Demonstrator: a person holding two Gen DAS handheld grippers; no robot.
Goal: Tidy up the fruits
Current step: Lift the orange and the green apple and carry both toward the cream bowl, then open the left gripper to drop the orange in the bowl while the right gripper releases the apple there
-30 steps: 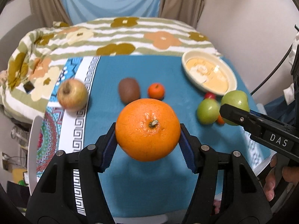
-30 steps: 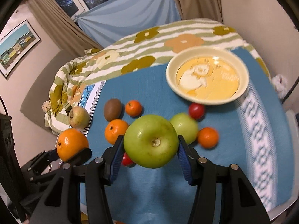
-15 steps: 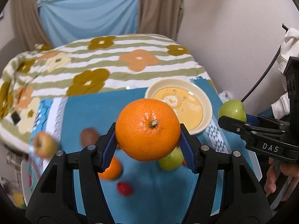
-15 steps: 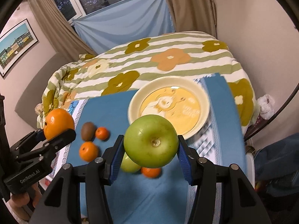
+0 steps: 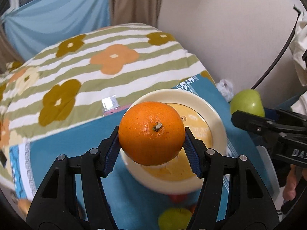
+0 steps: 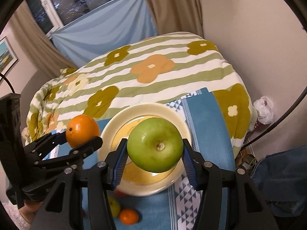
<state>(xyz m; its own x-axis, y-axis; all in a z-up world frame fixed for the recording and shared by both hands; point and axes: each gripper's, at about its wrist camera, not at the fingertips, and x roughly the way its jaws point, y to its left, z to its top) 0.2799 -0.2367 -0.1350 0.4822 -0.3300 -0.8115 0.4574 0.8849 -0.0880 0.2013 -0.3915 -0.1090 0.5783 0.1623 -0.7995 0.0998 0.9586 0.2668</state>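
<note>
My left gripper [image 5: 152,135] is shut on a large orange [image 5: 151,133] and holds it above the near left part of the cream bowl [image 5: 216,115]. My right gripper [image 6: 155,145] is shut on a green apple [image 6: 155,144] and holds it above the same bowl [image 6: 115,126]. In the right wrist view the left gripper [image 6: 80,134] with its orange [image 6: 82,127] is at the bowl's left rim. In the left wrist view the green apple [image 5: 247,103] shows to the right of the bowl, in the right gripper.
The bowl stands on a blue cloth [image 6: 207,122] over a flowered bedcover [image 5: 96,61]. Below the bowl lie a second green apple [image 5: 175,218], a small red fruit [image 5: 177,197] and a small mandarin [image 6: 129,216]. A white plastic bag [image 6: 263,110] lies by the wall.
Both grippers have moved forward over the cloth with their fruits, and now hang over the bowl. The loose fruits on the cloth have dropped to the bottom of both views.
</note>
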